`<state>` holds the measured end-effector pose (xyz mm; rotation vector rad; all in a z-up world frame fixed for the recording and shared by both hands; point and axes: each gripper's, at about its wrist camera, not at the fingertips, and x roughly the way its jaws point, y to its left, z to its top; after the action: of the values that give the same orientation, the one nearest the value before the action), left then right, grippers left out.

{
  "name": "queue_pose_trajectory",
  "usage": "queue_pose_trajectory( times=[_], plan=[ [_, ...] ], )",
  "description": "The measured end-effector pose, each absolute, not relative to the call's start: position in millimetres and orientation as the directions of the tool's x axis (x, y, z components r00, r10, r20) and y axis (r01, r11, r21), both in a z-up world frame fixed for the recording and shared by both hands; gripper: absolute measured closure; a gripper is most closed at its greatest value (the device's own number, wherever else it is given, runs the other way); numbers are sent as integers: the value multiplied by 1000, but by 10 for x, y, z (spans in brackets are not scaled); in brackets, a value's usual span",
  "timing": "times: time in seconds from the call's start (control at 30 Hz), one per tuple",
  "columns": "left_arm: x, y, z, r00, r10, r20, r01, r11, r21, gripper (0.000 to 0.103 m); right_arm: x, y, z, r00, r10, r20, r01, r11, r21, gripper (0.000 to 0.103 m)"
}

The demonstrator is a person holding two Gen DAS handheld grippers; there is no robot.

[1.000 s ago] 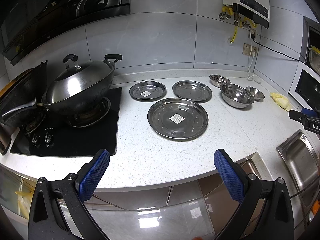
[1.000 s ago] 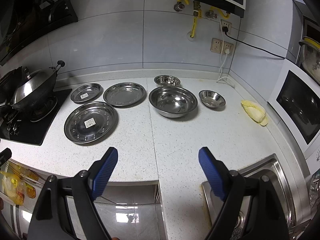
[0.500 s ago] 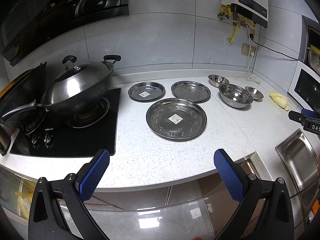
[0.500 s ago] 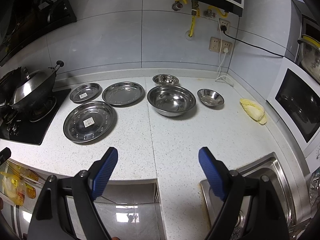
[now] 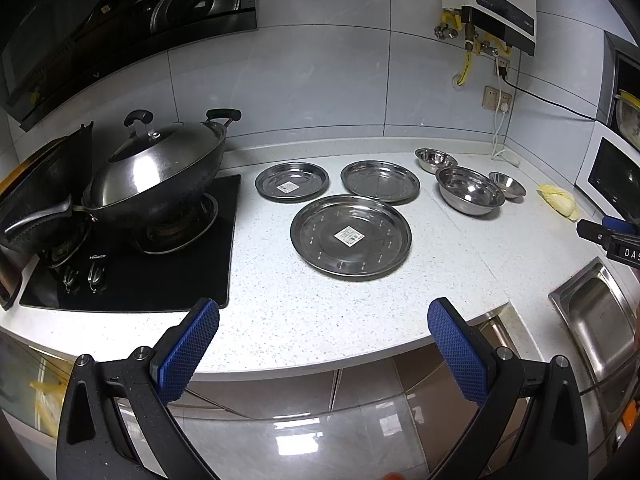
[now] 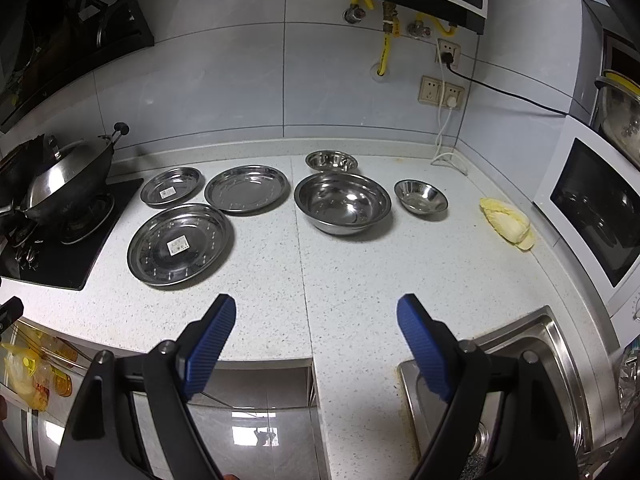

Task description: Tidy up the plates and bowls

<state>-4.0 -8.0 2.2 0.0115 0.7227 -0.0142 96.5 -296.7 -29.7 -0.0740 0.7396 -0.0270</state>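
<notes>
Wok (image 5: 156,176) sits lidded on the hob at the counter's left end. Three steel plates (image 5: 351,237) lie mid-counter, the largest nearest the front edge. Three bowls (image 6: 342,202) stand toward the back right, near a cabbage (image 6: 507,222). Left gripper (image 5: 323,316) and right gripper (image 6: 316,312) hover at the front edge, jaws spread wide, empty.

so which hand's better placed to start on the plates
Left, probably. The left tongs are open and aimed straight at the big plate, which lies nearest them. The right tongs, also open, face the big bowl, with that plate off to their left.
</notes>
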Motion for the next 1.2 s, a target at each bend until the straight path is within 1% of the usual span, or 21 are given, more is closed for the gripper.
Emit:
queue_pose_trajectory(
  times=[1.2],
  plan=[
    [-6,-175,26,745,12,-667,-5,1000,13,1,1050,-3014,-284,741,-34,-671,-24,997,-77,20]
  ],
)
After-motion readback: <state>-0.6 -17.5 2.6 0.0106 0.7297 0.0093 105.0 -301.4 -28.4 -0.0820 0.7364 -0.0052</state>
